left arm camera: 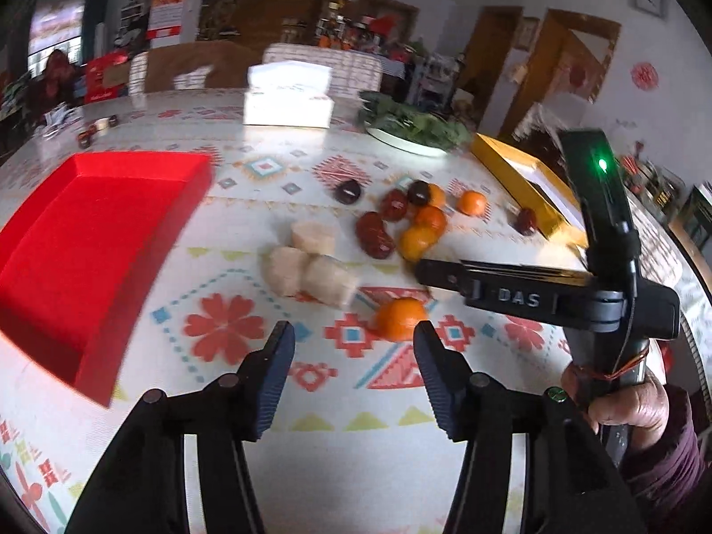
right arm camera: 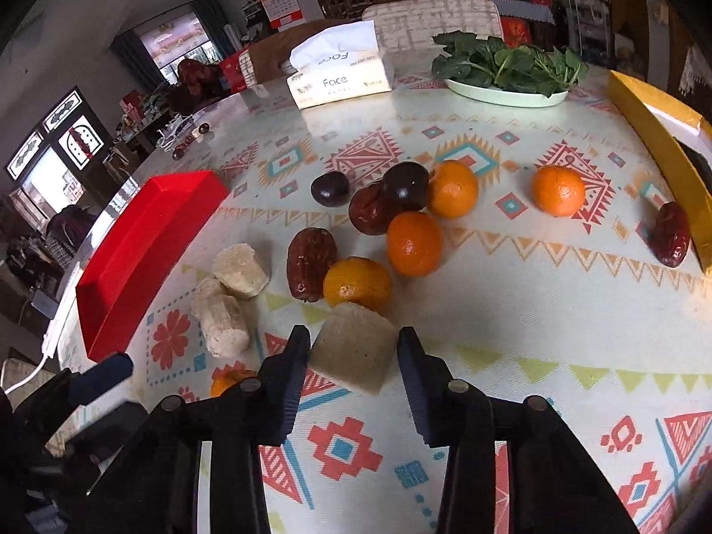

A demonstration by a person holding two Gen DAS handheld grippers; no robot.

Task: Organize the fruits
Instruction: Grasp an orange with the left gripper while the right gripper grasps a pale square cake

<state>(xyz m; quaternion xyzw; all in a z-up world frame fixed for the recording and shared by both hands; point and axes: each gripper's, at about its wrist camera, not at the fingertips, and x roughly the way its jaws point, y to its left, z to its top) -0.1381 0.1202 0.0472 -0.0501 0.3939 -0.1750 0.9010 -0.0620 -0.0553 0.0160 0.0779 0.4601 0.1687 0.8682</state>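
Fruit lies loose on the patterned tablecloth: several oranges, red dates, dark plums and pale sugarcane chunks. My right gripper is open, its jaws on either side of one sugarcane chunk, with a gap on the right side. My left gripper is open and empty, just short of a lone orange. The right gripper crosses the left wrist view. A red tray lies empty at the left, also in the right wrist view.
A gold box lies at the right with a date beside it. A tissue pack and a plate of greens stand at the far side. Small dark fruits lie at the far left edge.
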